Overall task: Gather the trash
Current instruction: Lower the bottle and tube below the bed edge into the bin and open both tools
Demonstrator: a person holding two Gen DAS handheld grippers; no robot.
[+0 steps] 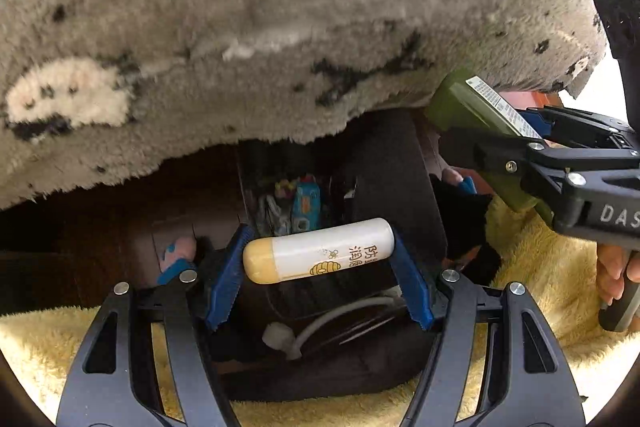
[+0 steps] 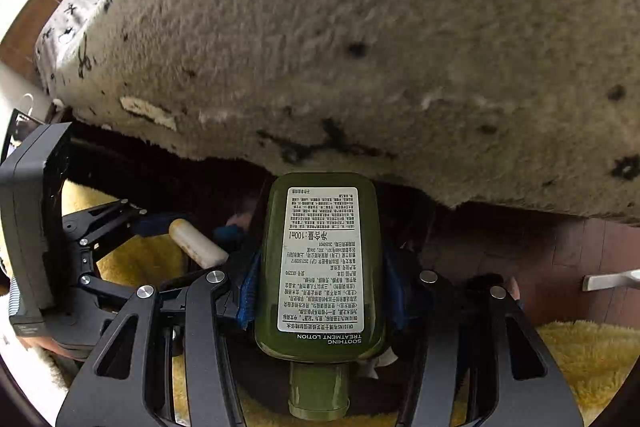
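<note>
The left gripper [image 1: 318, 255] clamps a white lip-balm tube with a yellow cap [image 1: 316, 251] end to end, and the right gripper [image 2: 320, 279] pinches a flat olive-green lotion bottle [image 2: 320, 259] by its sides. Both tilt steeply down over a dark bin [image 1: 392, 179] already holding wrappers, probably to drop them in.
</note>
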